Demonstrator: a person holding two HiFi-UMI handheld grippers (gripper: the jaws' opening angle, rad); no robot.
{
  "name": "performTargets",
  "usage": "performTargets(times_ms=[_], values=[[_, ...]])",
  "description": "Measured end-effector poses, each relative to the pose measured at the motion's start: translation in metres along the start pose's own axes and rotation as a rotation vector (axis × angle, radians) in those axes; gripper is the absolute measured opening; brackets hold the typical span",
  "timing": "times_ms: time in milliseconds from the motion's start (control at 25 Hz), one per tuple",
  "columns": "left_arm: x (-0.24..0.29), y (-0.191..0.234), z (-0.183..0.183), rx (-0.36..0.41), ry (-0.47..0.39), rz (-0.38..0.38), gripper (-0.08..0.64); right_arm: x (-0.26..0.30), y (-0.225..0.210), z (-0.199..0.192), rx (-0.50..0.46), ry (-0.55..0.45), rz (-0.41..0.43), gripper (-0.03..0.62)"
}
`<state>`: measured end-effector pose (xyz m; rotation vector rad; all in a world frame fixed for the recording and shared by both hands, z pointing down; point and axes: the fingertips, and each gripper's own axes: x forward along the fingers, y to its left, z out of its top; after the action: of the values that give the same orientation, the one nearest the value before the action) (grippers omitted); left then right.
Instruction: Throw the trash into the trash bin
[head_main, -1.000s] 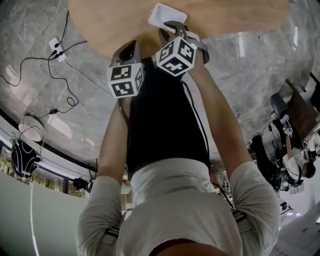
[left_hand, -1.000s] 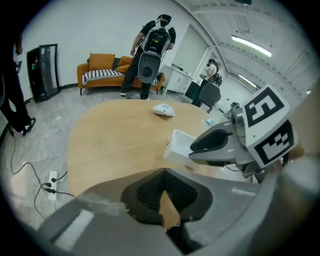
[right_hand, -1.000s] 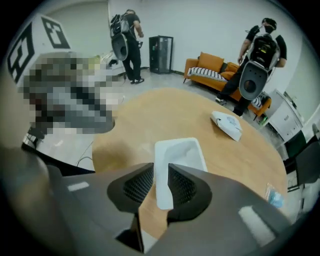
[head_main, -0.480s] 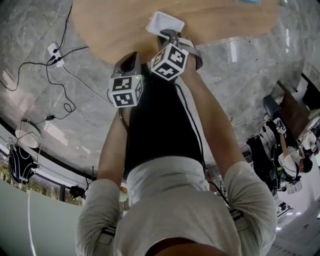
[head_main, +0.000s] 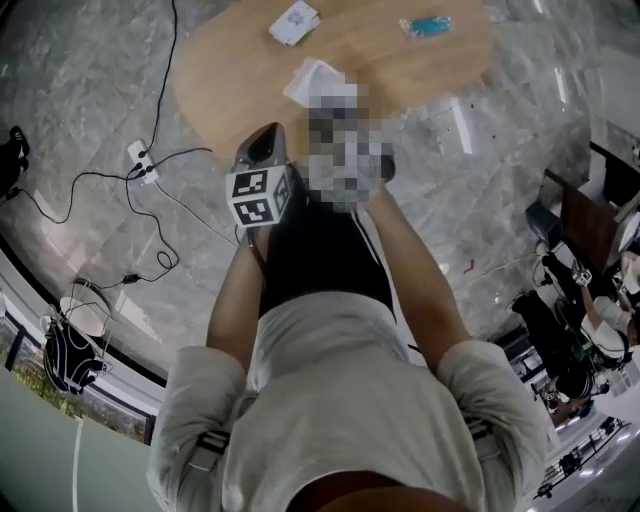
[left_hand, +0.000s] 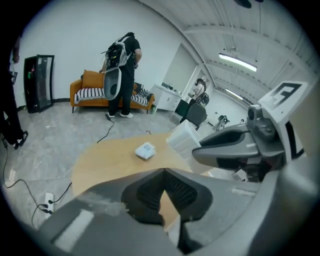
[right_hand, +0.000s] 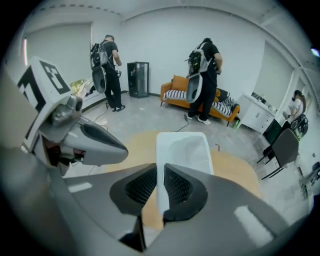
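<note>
Trash item: shallow white rectangular plastic tray (right_hand: 182, 150), clamped in the right tool (right_hand: 160, 166). Both ribbed black pads (right_hand: 178, 186) press on one long rim, and the rest of the tray sticks out ahead of the tool. Tray hangs over the near edge of the oval light-wood bench (right_hand: 235, 172) and looks lifted clear of its top, though contact can't be fully ruled out.

Left tool (left_hand: 164, 171) is on the tray's left. Its pads (left_hand: 151, 190) meet at the tips with nothing between them. In the left gripper view the right tool and the tray sit just to the right, apart from the left tool. In the head view a mosaic patch covers the right tool. The left tool's marker cube (head_main: 260, 196) shows just beside that patch, and both arms reach forward toward the bench.

Further back on the bench:
- small white square packet (left_hand: 145, 151), near the middle
- small teal wrapper (head_main: 428, 26), toward the far right end
- both are well apart from the tray

Grey marble floor (head_main: 90, 90) has a white power strip (head_main: 143, 160) on it, left of the bench.

Background: a person with a backpack rig (right_hand: 204, 75) stands in front of an orange sofa (right_hand: 176, 82). A second person (right_hand: 107, 65) stands near a tall black cabinet (right_hand: 138, 77).
</note>
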<state>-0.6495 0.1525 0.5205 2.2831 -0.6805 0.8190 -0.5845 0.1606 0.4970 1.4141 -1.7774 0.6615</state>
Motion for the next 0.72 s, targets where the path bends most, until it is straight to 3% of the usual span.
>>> performTargets(times_ms=[120,440,560,720], values=[[-0.020,-0.025,0.041,0.045,-0.056,-0.031,0.018,-0.046,-0.021,0.026,0.068,-0.068,-0.065,0.052],[-0.059,-0.082,0.164,0.151,-0.255,-0.118,0.018,-0.152,-0.080,0.098,0.357,-0.324,-0.307,0.052],[-0.071,-0.118,0.190,0.224,-0.289,-0.175,0.018,-0.193,-0.095,0.106,0.398,-0.398,-0.397,0.052],[-0.084,-0.153,0.211,0.308,-0.309,-0.191,0.018,-0.237,-0.112,0.099,0.455,-0.458,-0.470,0.052]])
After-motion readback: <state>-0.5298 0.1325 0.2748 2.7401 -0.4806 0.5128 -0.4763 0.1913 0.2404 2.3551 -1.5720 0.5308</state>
